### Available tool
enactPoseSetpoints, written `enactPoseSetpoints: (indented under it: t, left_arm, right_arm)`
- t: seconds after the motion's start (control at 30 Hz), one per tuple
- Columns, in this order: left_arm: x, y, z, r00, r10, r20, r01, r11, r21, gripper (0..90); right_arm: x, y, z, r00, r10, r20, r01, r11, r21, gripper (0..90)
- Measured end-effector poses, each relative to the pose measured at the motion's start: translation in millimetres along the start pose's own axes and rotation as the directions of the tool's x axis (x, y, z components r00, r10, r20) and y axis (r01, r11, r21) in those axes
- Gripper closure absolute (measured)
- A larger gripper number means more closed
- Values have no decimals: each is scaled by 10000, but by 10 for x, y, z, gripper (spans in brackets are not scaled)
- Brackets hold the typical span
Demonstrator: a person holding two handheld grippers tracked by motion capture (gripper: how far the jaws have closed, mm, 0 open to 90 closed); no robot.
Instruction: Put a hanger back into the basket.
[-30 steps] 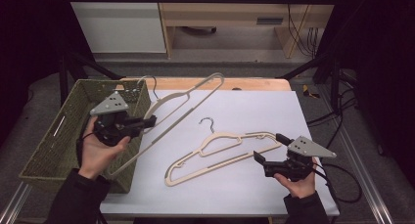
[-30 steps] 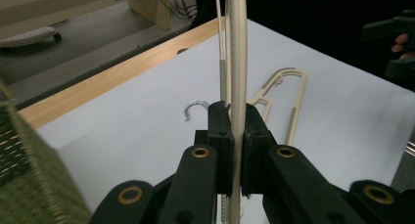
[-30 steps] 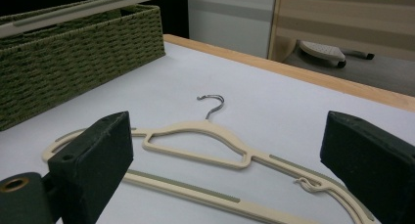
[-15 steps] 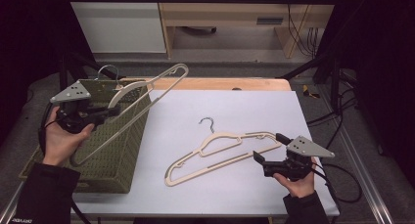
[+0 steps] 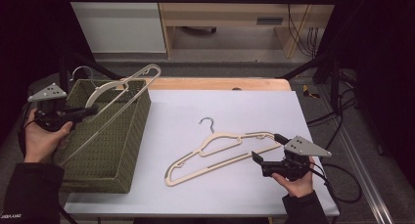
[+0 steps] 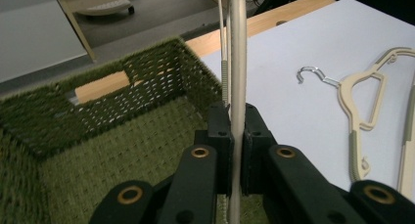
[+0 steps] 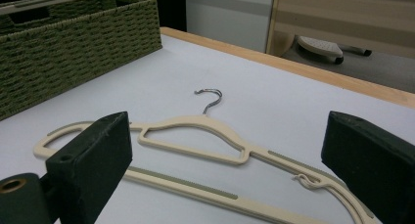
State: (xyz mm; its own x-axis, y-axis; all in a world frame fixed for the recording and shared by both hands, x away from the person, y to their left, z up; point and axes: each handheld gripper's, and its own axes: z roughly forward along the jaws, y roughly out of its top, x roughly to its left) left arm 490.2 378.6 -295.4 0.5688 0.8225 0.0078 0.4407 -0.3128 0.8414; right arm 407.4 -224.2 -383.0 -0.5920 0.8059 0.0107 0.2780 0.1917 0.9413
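Note:
A cream plastic hanger [image 5: 100, 91] [image 6: 238, 48] slants over the green woven basket [image 5: 139, 116] [image 6: 112, 150], its lower end down inside. My left gripper [image 5: 88, 111] [image 6: 237, 131] is shut on one of its thin rods, at the basket's left rim. A second cream hanger [image 5: 220, 138] [image 6: 359, 101] [image 7: 195, 123] with a metal hook lies flat on the white table [image 5: 244, 106]. My right gripper [image 5: 266, 146] [image 7: 227, 153] stands open just above the table at that hanger's right end. Its jaws are wide apart on either side of the hanger's bars and touch nothing.
The basket [image 7: 73, 43] takes up the table's left end. A wooden strip [image 5: 220, 83] runs along the far edge. Dark frame posts and cables [image 5: 337, 116] stand to the right of the table, and shelves stand behind it.
My left gripper has carried its hanger leftwards from the basket's right side to its left rim. The right gripper and the flat hanger have stayed still.

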Motion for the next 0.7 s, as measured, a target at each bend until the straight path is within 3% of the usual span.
enactPoseSetpoints:
  t: [0.27,0.7]
  left_arm:
    - [196,-164,-31,9996,-215,-192,219,9996,181,852]
    - [343,-314,-115,9990,-226,-373,236,9994,264,852]
  right_arm:
    - [-5,-11,17,10000,60,12,-60,10000,26,55]
    - [-3,-17,28,10000,48,6,-48,10000,66,55]
